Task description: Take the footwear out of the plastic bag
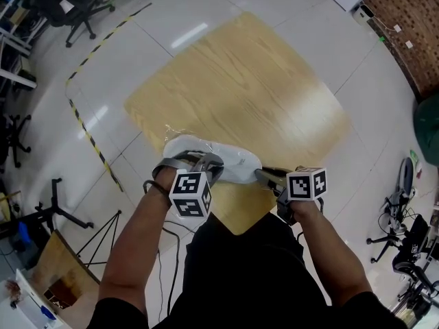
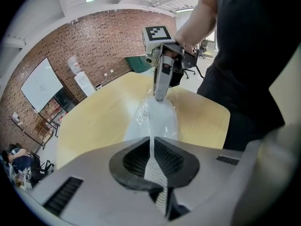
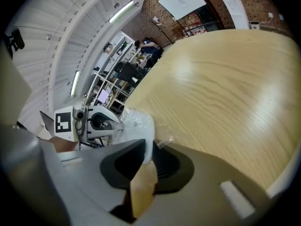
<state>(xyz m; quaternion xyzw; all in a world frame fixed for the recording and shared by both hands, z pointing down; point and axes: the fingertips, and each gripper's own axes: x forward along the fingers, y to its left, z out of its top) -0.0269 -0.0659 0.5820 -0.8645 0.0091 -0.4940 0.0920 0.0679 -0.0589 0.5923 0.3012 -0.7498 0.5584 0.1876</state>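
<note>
The person is working on the opening step. The white footwear (image 1: pixel 233 162), wrapped in a clear crinkly plastic bag (image 2: pixel 157 119), is lying on the near corner of the pale wooden table (image 1: pixel 254 88), just in front of the person's body. The left gripper (image 1: pixel 206 160) is pinching a thin fold of film at one end, its jaws pressing nearly together on it. The right gripper (image 1: pixel 262 176) is nipping the bag at the opposite end (whether only film or also shoe is sitting between its jaws is unclear). The footwear is not yet out. The next move is probably calling for one gripper to be anchoring its end while the other is working the bag's mouth open. Two table edges are meeting just below the grippers, so pulling bodyward is risking a drop, while the broad bare tabletop beyond is offering free room.
</note>
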